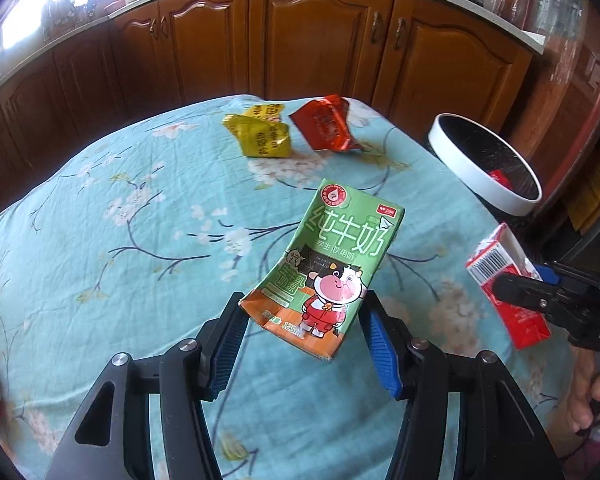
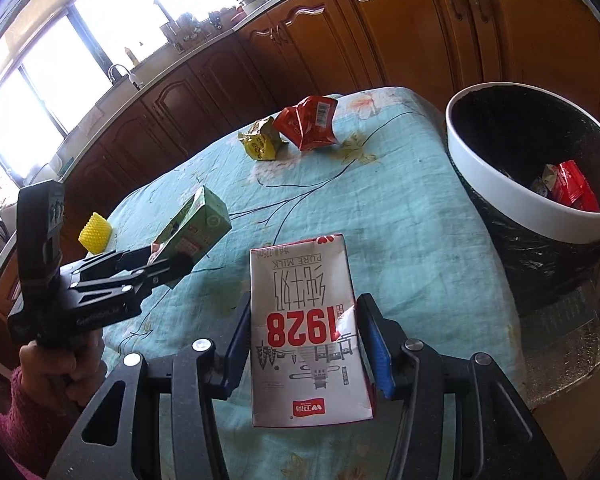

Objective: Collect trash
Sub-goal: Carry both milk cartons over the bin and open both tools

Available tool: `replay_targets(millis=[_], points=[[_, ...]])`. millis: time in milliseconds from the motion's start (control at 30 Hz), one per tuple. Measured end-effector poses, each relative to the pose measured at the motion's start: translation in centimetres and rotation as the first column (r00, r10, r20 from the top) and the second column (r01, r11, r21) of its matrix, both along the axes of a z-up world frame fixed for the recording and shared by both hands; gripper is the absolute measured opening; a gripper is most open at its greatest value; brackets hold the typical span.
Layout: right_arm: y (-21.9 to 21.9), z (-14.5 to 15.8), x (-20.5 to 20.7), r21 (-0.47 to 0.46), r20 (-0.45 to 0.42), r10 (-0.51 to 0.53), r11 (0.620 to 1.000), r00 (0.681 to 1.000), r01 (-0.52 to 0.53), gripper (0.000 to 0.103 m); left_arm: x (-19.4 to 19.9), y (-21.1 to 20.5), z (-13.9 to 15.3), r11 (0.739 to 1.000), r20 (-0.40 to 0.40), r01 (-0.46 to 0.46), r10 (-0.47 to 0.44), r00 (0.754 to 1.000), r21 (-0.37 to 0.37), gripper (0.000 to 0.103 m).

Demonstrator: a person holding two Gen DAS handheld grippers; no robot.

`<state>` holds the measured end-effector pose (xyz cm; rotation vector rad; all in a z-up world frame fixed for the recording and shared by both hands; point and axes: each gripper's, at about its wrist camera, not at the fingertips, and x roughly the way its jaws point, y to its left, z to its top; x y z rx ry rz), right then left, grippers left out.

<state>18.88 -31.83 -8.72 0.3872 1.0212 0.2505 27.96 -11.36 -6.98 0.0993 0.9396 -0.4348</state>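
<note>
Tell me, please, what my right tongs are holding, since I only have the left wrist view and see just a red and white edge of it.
Observer: The right tongs are shut on a white milk carton printed with a red 1928, one pad on each side.
Operator: Thank you. What is in the bin so far?
Observer: The bin holds a red wrapper with a pale scrap beside it.
Operator: Is anything else lying on the cloth off to my left?
Observer: A small yellow knobbly object lies on the cloth beyond the left tongs and their green carton.
</note>
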Motion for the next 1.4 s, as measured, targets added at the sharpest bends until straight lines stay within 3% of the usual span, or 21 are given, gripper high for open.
replay_targets(millis=[567,1400], points=[[-7.7,1.3,-2.0,0.019,0.028,-0.181,0.983,0.983,0.180,0.051,-3.0,-8.0,2.1,0.990,0.023,0.141,-0.141,0.990,-0.004,0.056],[-14.4,2.9,-3.3,0.042,0.070,-0.314,0.949,0.947,0.312,0.051,-1.3,-13.2,2.8,0.979,0.030,0.201,-0.201,0.979,0.019,0.056]])
